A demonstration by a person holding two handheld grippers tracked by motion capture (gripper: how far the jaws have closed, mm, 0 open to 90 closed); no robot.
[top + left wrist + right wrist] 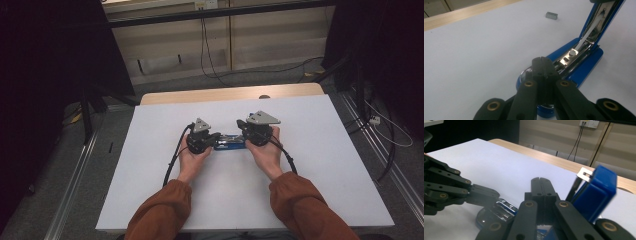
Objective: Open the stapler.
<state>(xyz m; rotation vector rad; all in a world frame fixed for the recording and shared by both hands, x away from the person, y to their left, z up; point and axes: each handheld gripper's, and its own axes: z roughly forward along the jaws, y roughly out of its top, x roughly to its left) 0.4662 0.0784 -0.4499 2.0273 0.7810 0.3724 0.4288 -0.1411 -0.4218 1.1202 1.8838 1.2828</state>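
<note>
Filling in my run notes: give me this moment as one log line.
stapler: blue, lid swung open | left gripper: shut, at stapler base | right gripper: shut, beside raised lid | staple block: loose on table

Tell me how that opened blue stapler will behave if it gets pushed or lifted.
The blue stapler is hinged open, its top arm raised, so it will likely flop at the hinge rather than move as one stiff piece. Its metal channel suggests some weight for its size. The glossy plastic base looks slippery for the shut left gripper resting on it.
</note>
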